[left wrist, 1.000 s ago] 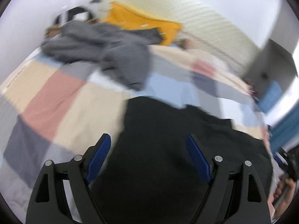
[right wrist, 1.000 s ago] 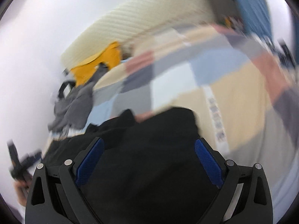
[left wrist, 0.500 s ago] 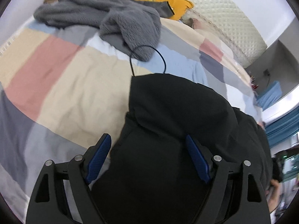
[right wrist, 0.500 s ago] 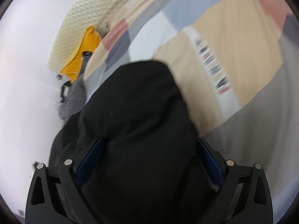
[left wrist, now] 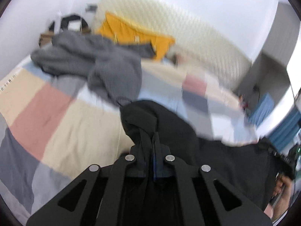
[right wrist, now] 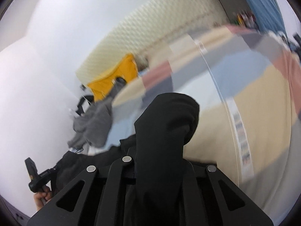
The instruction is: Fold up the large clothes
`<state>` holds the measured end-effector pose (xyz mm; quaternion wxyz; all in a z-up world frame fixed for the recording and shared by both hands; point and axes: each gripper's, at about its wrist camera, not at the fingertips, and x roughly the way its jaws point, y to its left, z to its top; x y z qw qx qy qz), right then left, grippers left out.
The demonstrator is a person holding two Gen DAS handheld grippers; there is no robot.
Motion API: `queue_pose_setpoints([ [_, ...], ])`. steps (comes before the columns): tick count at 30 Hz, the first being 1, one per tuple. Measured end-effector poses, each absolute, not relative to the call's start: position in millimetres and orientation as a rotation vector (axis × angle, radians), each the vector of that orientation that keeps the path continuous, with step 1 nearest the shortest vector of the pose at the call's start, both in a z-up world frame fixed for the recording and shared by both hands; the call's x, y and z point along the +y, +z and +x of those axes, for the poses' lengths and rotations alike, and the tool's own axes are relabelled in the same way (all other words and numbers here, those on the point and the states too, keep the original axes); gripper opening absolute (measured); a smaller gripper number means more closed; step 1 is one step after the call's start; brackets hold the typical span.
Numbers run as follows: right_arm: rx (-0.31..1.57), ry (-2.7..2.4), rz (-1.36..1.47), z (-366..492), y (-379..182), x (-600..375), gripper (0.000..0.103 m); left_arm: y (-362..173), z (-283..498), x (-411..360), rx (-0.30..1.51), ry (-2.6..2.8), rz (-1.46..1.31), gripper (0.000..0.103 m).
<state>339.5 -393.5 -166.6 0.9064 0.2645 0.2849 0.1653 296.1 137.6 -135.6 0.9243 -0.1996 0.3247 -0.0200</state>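
The left hand-held gripper (left wrist: 152, 146) has just clamped its jaws together on a fold of the black garment (left wrist: 169, 128), the cloth bunching up between the blue pads and rising past the fingertips in a dark hump. The right hand-held gripper (right wrist: 158, 162) has likewise just closed, pinching another part of the black garment (right wrist: 165, 128), which stands up from its jaws in a thick roll and hides the pads. Between the two grips the garment stretches across the near edge of the bed (left wrist: 62, 131), over its patchwork cover of beige, pink, grey and pale blue blocks. Farther up the bed from the black garment lies a crumpled grey fleece (left wrist: 105, 69), and beyond that, against the cream quilted headboard (left wrist: 188, 32), an orange-yellow garment (left wrist: 131, 35). In the right wrist view the other hand (right wrist: 40, 197) shows at the lower left, gripping its handle.
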Motion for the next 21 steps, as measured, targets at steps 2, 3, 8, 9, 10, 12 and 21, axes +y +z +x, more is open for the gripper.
queue_pose_setpoints([
  [2,0.524,0.352,0.541,343,-154,-395,0.009,-127,305,139,0.633,-0.005,-0.394,0.004],
  [3,0.485,0.346,0.543,345,-147,-398,0.008,-125,310,139,0.622,0.020,-0.378,0.004],
  [8,0.463,0.310,0.556,363,-151,-407,0.008,-127,335,136,0.617,0.066,-0.354,0.004],
  [9,0.482,0.305,0.561,369,-157,-408,0.008,-136,345,135,0.652,0.070,-0.344,0.004],
  [10,0.506,0.297,0.568,376,-165,-409,0.008,-143,346,134,0.671,0.071,-0.347,0.004],
  [12,0.578,0.267,0.577,389,-191,-414,0.008,-169,357,138,0.740,0.084,-0.369,0.004],
  [21,0.743,0.235,0.608,401,-253,-426,0.007,-200,350,133,0.828,0.094,-0.365,0.005],
])
